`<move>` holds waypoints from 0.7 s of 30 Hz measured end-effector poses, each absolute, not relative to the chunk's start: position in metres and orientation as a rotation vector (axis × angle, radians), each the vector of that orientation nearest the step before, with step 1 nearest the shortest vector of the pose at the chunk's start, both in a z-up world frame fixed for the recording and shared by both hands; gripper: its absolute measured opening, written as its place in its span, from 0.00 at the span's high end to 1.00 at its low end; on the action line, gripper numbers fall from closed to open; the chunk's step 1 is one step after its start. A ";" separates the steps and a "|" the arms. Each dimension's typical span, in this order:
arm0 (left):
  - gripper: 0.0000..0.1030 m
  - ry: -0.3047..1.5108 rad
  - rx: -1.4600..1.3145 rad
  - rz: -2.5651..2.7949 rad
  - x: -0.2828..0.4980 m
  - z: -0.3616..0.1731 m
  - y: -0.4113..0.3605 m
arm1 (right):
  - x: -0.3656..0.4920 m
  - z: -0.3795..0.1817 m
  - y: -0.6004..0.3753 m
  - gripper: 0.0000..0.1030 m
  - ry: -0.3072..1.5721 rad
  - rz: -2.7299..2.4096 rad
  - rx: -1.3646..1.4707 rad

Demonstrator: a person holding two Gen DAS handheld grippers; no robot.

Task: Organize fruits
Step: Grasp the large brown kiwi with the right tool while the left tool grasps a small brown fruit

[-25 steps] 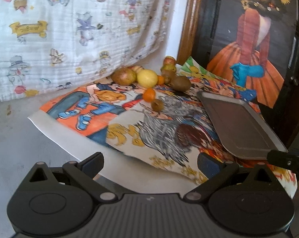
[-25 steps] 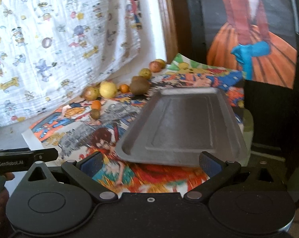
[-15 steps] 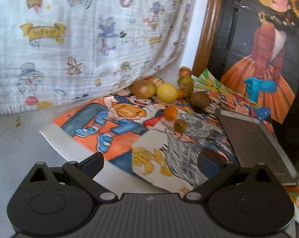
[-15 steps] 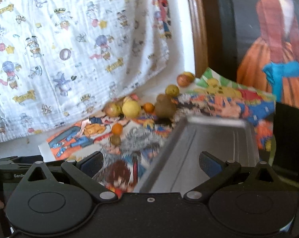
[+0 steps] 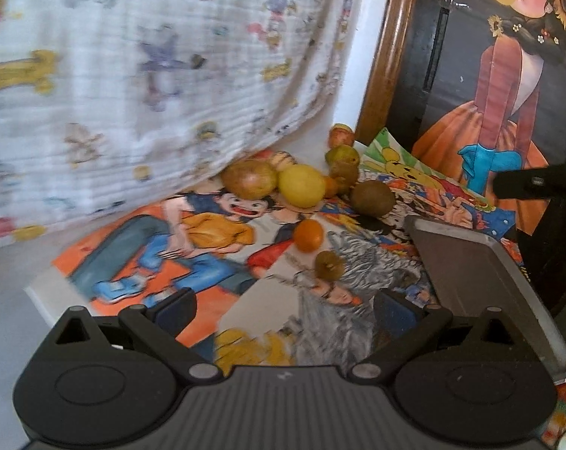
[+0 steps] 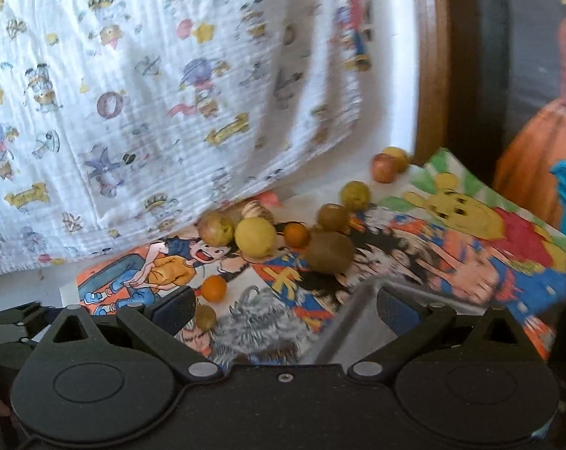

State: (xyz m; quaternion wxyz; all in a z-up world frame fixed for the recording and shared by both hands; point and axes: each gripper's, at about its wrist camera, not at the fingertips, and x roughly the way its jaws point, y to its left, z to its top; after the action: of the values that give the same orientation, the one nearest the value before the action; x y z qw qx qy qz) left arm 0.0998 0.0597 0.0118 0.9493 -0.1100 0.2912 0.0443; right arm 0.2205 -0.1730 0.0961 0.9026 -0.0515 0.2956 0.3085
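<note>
Tray: the flat grey metal tray with a raised rim (image 5: 481, 285) lies on the right side of the mat, and nothing is in it. You have every fruit yet to load, so I judge the task barely begun.
Mat: the colourful cartoon-printed paper mat (image 5: 192, 247) carries the fruit and the tray. It looks thin, so lift each fruit clear instead of dragging it.
Left gripper: your black two-finger left gripper (image 5: 283, 307) hovers low over the mat's near edge, jaws spread and empty. Aim it at the nearest loose fruit.
Right gripper: your black two-finger right gripper (image 6: 283, 307) hangs over the tray's near left rim, jaws spread wide, holding nothing.
Fruit cluster: the task's fruits sit at the far end of the mat, near the white cartoon-print cloth (image 5: 151, 75). The big brownish round fruit (image 5: 249, 178) touches the yellow lemon-like fruit (image 5: 301, 185); the dark brown oval fruit (image 5: 372, 196) lies just beside them, towards the tray.
Nearest picks: the small orange citrus (image 5: 308, 235) and the small olive-green round fruit (image 5: 328, 264) lie apart from the cluster, closest to you. Start here; centre the fruit between the fingers before closing, since round fruit may roll.
Stragglers: several small fruits sit off the mat by the wooden frame.
</note>
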 end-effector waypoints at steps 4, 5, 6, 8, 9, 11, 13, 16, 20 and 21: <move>0.01 0.635 -0.256 0.106 0.130 0.006 0.052 | 0.266 0.083 -0.156 0.01 0.656 0.697 -0.114; 0.01 0.645 -0.266 0.108 0.138 0.005 0.051 | 0.278 0.079 -0.151 0.01 0.666 0.703 -0.118; 0.01 0.654 -0.272 0.108 0.145 0.003 0.050 | 0.289 0.075 -0.147 0.01 0.676 0.707 -0.121; 0.01 0.668 -0.280 0.108 0.157 -0.002 0.049 | 0.310 0.066 -0.140 0.01 0.706 0.713 -0.121; 0.01 0.673 -0.284 0.110 0.163 -0.004 0.049 | 0.321 0.061 -0.137 0.01 0.724 0.711 -0.115; 0.04 0.678 -0.294 0.109 0.173 -0.008 0.048 | 0.342 0.051 -0.132 0.01 0.765 0.700 -0.099; 0.08 0.687 -0.301 0.104 0.181 -0.012 0.046 | 0.357 0.040 -0.128 0.04 0.787 0.687 -0.088; 0.13 0.685 -0.298 0.093 0.188 -0.018 0.043 | 0.376 0.025 -0.124 0.07 0.811 0.680 -0.077; 0.19 0.673 -0.272 0.091 0.192 -0.020 0.038 | 0.392 0.008 -0.123 0.10 0.831 0.677 -0.053; 0.22 0.672 -0.272 0.094 0.193 -0.020 0.038 | 0.395 0.004 -0.123 0.12 0.836 0.679 -0.048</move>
State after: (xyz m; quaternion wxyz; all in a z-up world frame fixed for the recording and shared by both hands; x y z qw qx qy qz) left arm 0.1926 0.0377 -0.0200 0.9339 -0.1332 0.3286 0.0459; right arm 0.3952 -0.1226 0.0042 0.8583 -0.0226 0.3979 0.3233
